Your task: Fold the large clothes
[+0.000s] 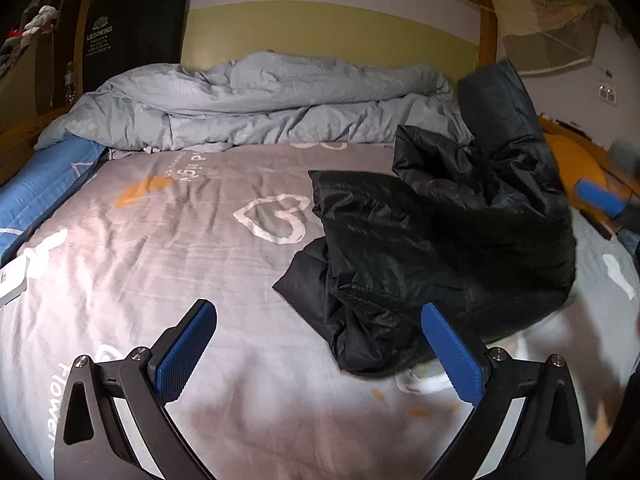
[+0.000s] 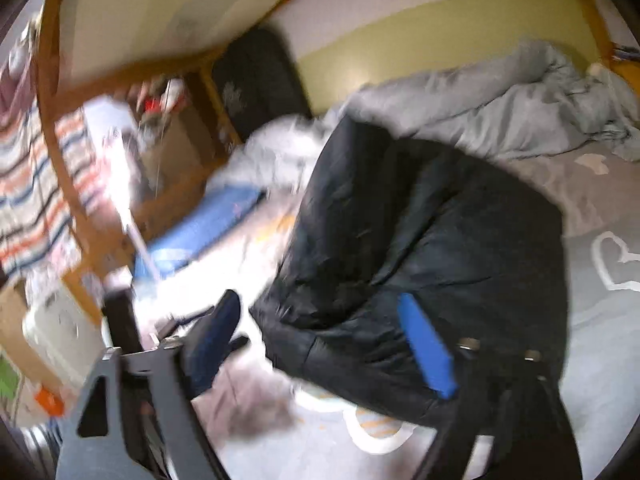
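Two grippers work over the grey bed sheet. The left gripper hovers spread wide, holding nothing. The black puffer jacket lies crumpled at its one o'clock. The right gripper is also spread wide, the jacket bulging at its twelve o'clock.

Grey heart-print bed sheet carries a crumpled black jacket on its right side, and a bunched grey duvet heaped along the far end.
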Demonstrator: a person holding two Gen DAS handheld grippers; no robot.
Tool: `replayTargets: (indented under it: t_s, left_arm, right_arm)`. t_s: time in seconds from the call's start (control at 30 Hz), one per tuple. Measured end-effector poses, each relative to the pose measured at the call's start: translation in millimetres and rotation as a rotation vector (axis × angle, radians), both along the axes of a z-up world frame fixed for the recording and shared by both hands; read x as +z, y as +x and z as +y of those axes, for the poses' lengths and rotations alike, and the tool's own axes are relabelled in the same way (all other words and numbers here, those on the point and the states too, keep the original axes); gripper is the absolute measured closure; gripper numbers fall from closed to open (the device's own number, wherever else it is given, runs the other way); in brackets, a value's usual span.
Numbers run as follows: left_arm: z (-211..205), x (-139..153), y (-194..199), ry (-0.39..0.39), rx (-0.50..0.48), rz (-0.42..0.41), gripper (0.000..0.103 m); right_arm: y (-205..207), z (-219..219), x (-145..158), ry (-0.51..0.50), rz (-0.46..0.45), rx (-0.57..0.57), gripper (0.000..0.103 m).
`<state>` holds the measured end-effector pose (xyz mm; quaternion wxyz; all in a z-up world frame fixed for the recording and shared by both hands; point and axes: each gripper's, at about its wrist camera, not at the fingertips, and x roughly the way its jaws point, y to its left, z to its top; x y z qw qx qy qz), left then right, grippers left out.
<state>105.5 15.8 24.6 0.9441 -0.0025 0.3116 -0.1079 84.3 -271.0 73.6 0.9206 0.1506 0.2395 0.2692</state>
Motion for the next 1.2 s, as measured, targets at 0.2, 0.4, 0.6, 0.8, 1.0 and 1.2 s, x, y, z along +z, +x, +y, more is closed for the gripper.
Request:
replayTargets:
  t_s: [0.2, 0.4, 0.6, 0.8, 1.0, 1.2]
  left_arm:
    - [-4.7, -24.6, 39.2, 0.001, 0.049, 0.057, 0.001]
    - [-0.2, -34.2, 45.0, -0.014, 0.029, 0.086, 0.001]
    - [3.4, -41.3, 50.7, -0.041, 0.029, 0.125, 0.001]
    - [12.1, -46.5, 55.5, -0.083, 0.043, 0.156, 0.001]
    - [15.0, -50.2, 57.6, -0.107, 0.041, 0.174, 0.001]
    - [14.0, -47.0, 54.8, -0.105, 0.033, 0.160, 0.001]
  right_arm:
    - [13.9, -44.6, 9.1, -0.037, -0.041, -0.373, 0.009]
    - [62.3, -84.3, -40.0, -0.068, 0.175, -0.484, 0.009]
    - [82.2, -90.5, -74.8, 0.169, 0.304, -0.262, 0.007]
    - [71.0, -40.3, -63.0, -0.056, 0.209, -0.118, 0.007]
    - [60.0, -13.4, -68.4, -0.119, 0.182, 0.017, 0.007]
    - [54.9, 1.8, -64.4, -0.109, 0.151, 0.068, 0.008]
